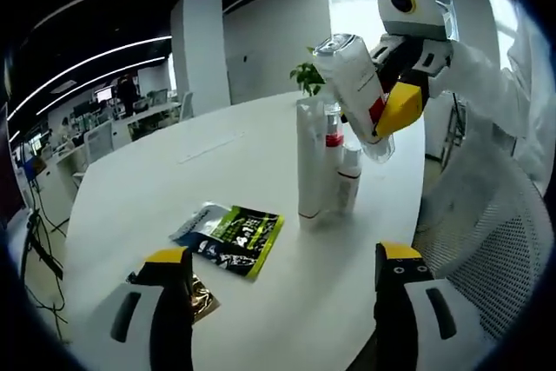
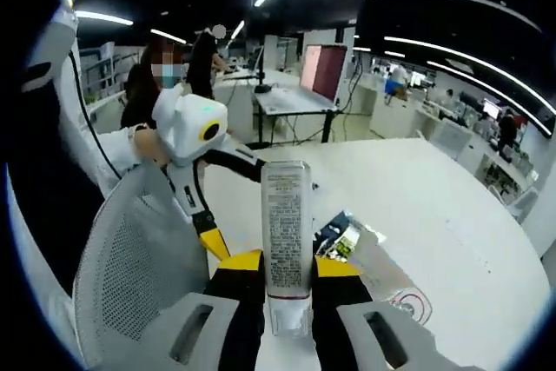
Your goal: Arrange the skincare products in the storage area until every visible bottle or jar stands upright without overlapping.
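Now the right gripper (image 2: 287, 288) clamps a clear bottle (image 1: 356, 84), tilted above the upright tubes (image 1: 323, 162) on the worktop (image 1: 174, 188); rotate it vertical, lower beside them. Left gripper (image 1: 282, 280) jaws gape wide.

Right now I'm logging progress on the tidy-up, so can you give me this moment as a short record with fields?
Right gripper: jaws shut on clear printed-label bottle, lifted off the table
Left gripper: jaws open, holding nothing
Standing upright: white tube, two white red-banded bottles clustered on round white table
Lying flat: green-black sachet
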`<state>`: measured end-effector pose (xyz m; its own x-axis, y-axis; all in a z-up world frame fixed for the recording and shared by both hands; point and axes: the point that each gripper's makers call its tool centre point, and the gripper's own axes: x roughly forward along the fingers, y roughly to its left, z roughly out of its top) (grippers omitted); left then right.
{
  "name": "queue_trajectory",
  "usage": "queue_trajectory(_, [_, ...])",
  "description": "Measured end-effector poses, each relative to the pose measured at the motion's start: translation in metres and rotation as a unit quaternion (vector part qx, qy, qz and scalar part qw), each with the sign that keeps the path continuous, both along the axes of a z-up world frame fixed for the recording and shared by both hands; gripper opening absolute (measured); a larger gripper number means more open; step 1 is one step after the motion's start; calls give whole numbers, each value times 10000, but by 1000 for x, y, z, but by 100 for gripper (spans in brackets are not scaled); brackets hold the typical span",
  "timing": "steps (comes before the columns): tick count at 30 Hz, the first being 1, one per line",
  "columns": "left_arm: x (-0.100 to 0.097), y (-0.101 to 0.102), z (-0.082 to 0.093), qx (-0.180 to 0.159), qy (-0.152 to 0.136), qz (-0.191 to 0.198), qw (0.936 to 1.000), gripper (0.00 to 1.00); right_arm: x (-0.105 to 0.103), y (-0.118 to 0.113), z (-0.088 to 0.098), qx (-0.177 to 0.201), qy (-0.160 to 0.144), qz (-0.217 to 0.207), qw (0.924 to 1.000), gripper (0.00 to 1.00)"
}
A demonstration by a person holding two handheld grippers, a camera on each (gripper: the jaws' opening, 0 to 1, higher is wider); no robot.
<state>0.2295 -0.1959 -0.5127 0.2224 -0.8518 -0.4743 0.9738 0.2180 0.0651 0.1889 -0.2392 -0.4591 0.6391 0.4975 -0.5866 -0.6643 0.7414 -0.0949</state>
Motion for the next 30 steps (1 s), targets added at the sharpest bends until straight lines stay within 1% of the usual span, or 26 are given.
queue_trajectory(1, [-4, -2, 0, 60, -41, -54, 10000, 82, 0, 3, -7, -153, 30, 48, 9999, 11])
queue_trajectory(3, [-5, -1, -5, 192, -111, -105, 9997, 81, 2, 4, -18, -578, -32, 139, 9982, 11])
queue_trajectory(4, [-4, -1, -7, 271, -167, -128, 9994, 81, 2, 6, -24, -703, -17, 174, 9974, 11])
queue_trajectory(5, [-3, 0, -11, 379, -209, -128, 9990, 81, 2, 9, -28, -751, 7, 209, 9970, 11])
queue_trajectory(6, [-3, 1, -13, 446, -251, -136, 9986, 80, 4, 14, -33, -781, -32, 249, 9966, 11])
queue_trajectory(7, [-3, 1, -14, 495, -305, -158, 9982, 80, 4, 15, -34, -776, -34, 255, 9967, 11])
queue_trajectory(8, [-3, 1, -14, 507, -319, -166, 9981, 80, 0, 19, -36, -752, 4, 271, 9968, 11])
queue_trajectory(10, [-3, 1, -13, 496, -308, -183, 9981, 79, 0, 23, -41, -724, -24, 307, 9969, 11])
queue_trajectory(14, [-4, 0, -13, 462, -294, -197, 9983, 75, 5, 22, -56, -939, -11, 286, 9952, 11])
queue_trajectory(15, [-5, 0, -14, 488, -307, -215, 9981, 75, 5, 21, -61, -954, 64, 296, 9950, 11])
queue_trajectory(18, [-5, 0, -18, 644, -427, -275, 9966, 75, 3, 23, -71, -838, 164, 291, 9959, 11])
queue_trajectory(20, [-5, 2, -21, 758, -527, -323, 9952, 74, 5, 23, -75, -794, 155, 262, 9964, 11])
queue_trajectory(23, [-7, 3, -28, 1027, -736, -442, 9910, 73, 5, 23, -83, -771, 206, 241, 9965, 11])
queue_trajectory(27, [-9, 0, -32, 1144, -863, -544, 9882, 72, 4, 27, -91, -706, 266, 247, 9968, 11])
queue_trajectory(30, [-12, -5, -32, 1150, -949, -627, 9868, 71, 4, 27, -95, -785, 256, 290, 9962, 11])
